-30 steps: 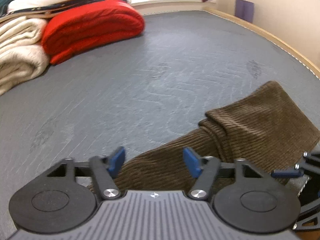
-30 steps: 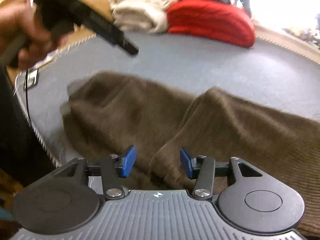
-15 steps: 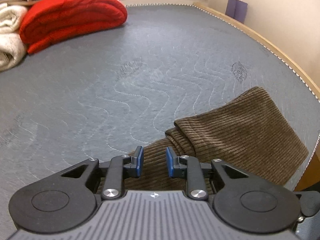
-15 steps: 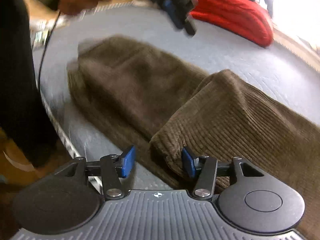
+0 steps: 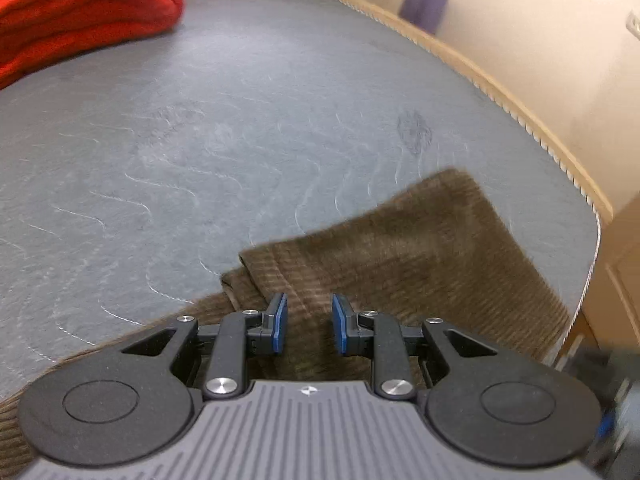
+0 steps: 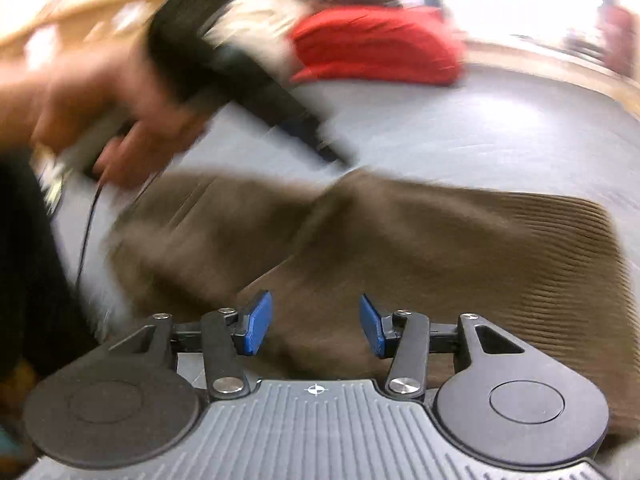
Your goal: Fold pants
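On the grey mattress [image 5: 248, 128], brown pants [image 5: 420, 264], both tongs apart, hand [image 6: 108, 120] only in right view.

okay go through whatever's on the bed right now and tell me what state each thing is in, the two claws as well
brown corduroy pants: lying on the grey mattress, partly folded, one layer lapped over another.
left claw: narrowly open above the pants, gripping nothing.
right claw: open wider, over the pants, empty.
red blanket: folded, at the far end.
grey mattress: bare apart from the pants and the pile at the far end.
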A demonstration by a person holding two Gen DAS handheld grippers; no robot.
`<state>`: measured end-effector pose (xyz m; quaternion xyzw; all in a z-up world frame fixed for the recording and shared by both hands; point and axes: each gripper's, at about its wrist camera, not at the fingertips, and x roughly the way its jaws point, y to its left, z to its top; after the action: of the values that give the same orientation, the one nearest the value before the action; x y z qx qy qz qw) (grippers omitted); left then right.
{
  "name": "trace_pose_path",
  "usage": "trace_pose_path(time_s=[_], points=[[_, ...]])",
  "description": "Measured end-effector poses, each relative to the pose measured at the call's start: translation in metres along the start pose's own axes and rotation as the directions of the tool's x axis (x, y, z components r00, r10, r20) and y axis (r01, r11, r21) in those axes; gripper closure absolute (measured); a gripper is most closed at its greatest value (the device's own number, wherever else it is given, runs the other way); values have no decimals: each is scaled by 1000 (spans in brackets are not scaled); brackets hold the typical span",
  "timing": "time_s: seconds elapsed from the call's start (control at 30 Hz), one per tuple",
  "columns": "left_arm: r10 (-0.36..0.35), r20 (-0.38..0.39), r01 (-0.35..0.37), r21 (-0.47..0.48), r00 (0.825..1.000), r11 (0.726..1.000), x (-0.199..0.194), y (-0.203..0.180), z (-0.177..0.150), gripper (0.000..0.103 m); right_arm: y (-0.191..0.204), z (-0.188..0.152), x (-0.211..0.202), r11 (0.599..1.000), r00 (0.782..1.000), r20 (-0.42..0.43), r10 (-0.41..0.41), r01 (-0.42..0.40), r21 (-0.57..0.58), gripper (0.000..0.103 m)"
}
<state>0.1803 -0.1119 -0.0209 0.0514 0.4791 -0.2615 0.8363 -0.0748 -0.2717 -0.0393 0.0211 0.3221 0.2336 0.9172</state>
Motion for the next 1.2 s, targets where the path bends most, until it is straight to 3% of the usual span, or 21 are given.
trace_pose_path(time_s=[0.03,0.1,0.13,0.2,0.23,0.27,0.33,0.43,0.53,0.57,0.63,0.67,0.77,0.83,0.87,0.93,0.97,1.03,1.13,1.2], points=[[38,-46,-38,19,998,999,10,-2,-2,75,-13,1,-7,997,998,37,-56,54,57,50],[139,-165,-134,38,976,990,32,2,-12,54,-35,-1,-20,971,975,81,-206,193,144,47],[136,-179,-136,12,974,991,34,5,-13,53,-45,-3,-26,945,953,85,-289,270,184,39],[132,-164,-136,-8,977,991,30,5,-8,54,-66,-9,-32,865,889,33,-457,435,250,33],[135,-154,-137,-7,979,990,27,4,-7,54,-78,-14,-33,817,856,-13,-517,498,290,33],[138,-147,-141,-12,980,990,25,4,-6,53,-91,-20,-35,777,840,-62,-539,524,348,33],[143,-134,-147,-23,981,989,19,3,-5,54,-116,-34,-38,698,835,-141,-532,526,485,32],[144,-105,-147,-20,984,989,10,1,-3,53,-139,-52,-39,617,861,-191,-471,476,627,29],[129,-81,-132,-27,988,991,-2,0,-4,53,-144,-59,-36,585,888,-179,-424,419,695,26],[125,-71,-128,-27,990,991,-8,0,-5,53,-145,-59,-36,582,889,-175,-423,415,699,27],[110,-41,-111,-23,993,994,-18,-2,-5,53,-148,-58,-37,576,891,-160,-426,403,711,50],[101,-24,-101,-22,995,995,-23,-2,-6,52,-151,-56,-42,574,889,-152,-431,401,714,54],[56,35,-55,-35,998,998,-42,-3,-6,48,-142,-45,-49,600,871,-136,-473,431,674,70],[4,77,0,-57,997,998,-57,0,-5,32,-120,-28,-51,657,846,-95,-524,473,587,77],[-30,104,38,-70,994,997,-66,1,-5,19,-103,-16,-52,698,832,-60,-552,500,513,78],[-95,164,107,-69,982,992,-82,2,-6,16,-51,11,-53,797,817,70,-572,534,281,82],[-127,182,140,-61,975,988,-89,1,-6,15,-21,21,-53,831,820,144,-554,534,155,84],[-234,219,252,-57,947,966,-104,3,-8,11,35,33,-50,860,842,252,-478,506,-61,88],[-365,246,396,-90,898,914,-117,8,-12,11,90,36,-38,868,877,287,-386,450,-209,88],[-400,219,433,-131,890,892,-114,12,-14,10,119,29,-26,854,889,294,-350,432,-291,89]])
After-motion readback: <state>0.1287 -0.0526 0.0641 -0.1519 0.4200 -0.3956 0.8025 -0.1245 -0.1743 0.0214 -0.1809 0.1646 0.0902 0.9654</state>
